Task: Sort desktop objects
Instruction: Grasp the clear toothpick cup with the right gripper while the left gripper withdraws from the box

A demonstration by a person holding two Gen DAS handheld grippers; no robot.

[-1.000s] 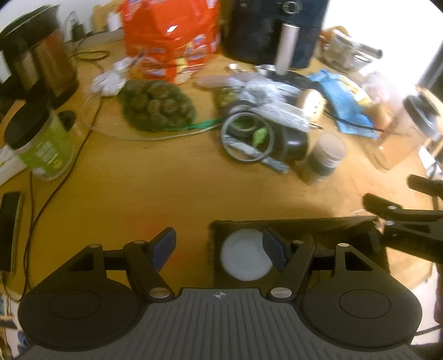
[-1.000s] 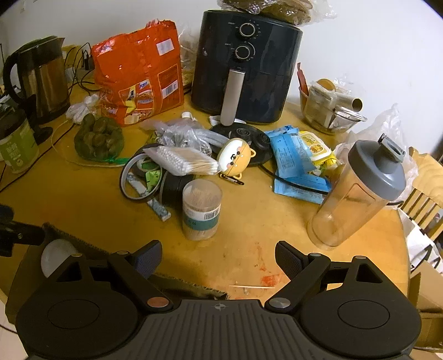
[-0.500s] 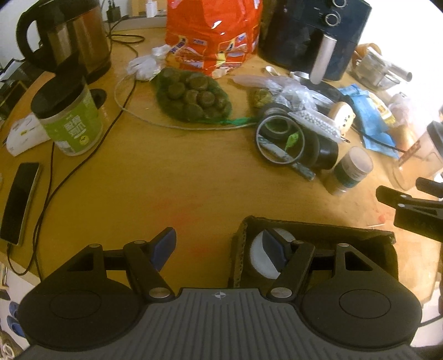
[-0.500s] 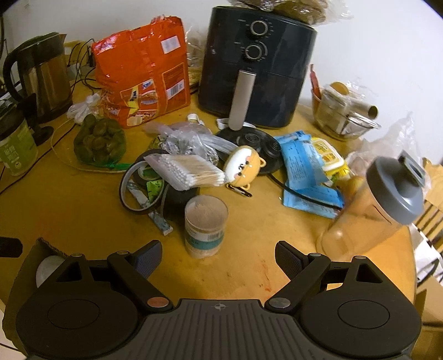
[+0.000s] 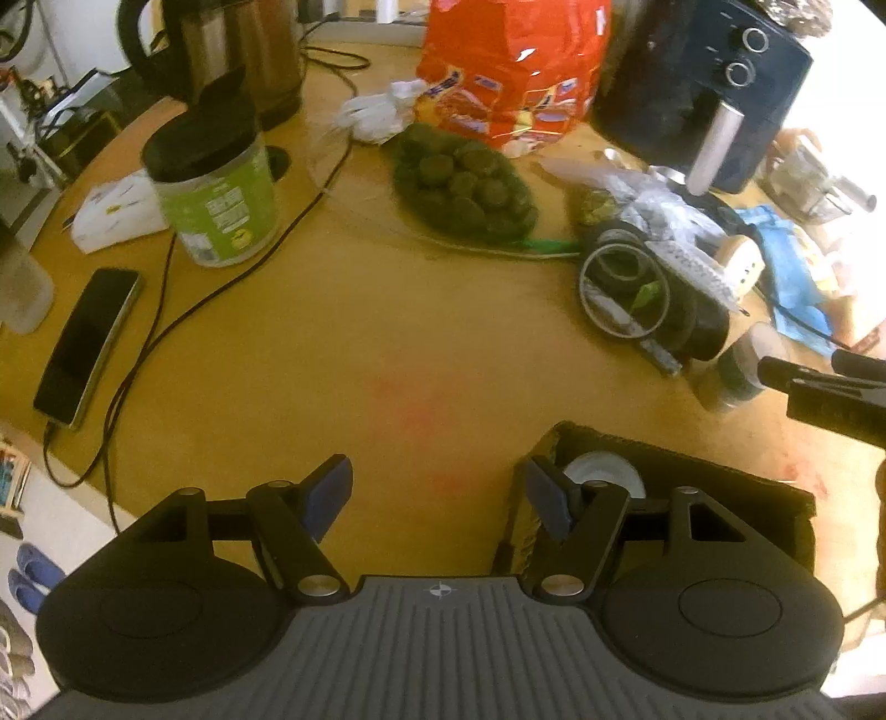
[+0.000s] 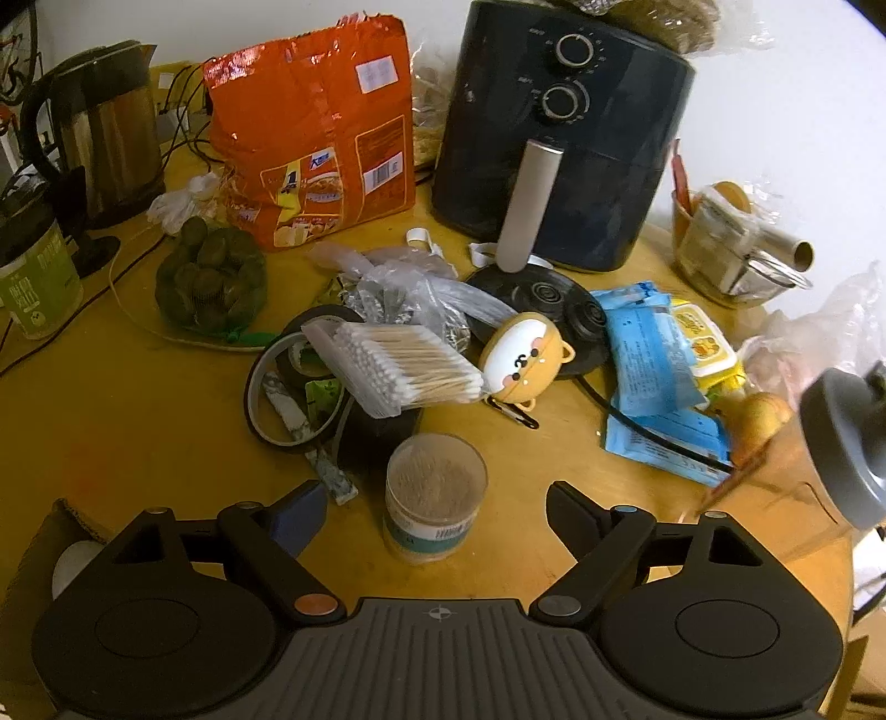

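Observation:
A dark cardboard box [image 5: 686, 471] sits at the table's near edge with a white roll [image 5: 601, 471] inside. My left gripper [image 5: 437, 493] hangs open over the bare table just left of the box, holding nothing. My right gripper [image 6: 437, 509] is open too, and a clear toothpick jar [image 6: 434, 498] stands between its fingers, untouched. Beyond the jar lie a pack of cotton swabs [image 6: 398, 365], rolls of tape [image 6: 299, 387] and a bear-faced case [image 6: 523, 360]. The right gripper's fingertips [image 5: 775, 368] show at the right edge of the left wrist view.
A black air fryer [image 6: 559, 138], orange snack bag [image 6: 315, 144], netted green fruit [image 6: 207, 282] and blue packets [image 6: 653, 365] crowd the back. A shaker bottle [image 6: 819, 459] stands right. At the left are a green jar [image 5: 213, 188], kettle [image 5: 232, 50], phone [image 5: 86, 343] and cables.
Both grippers moved. The left one swung leftward, so the box slid to its right. The right one advanced toward the toothpick jar, which now stands between its fingers.

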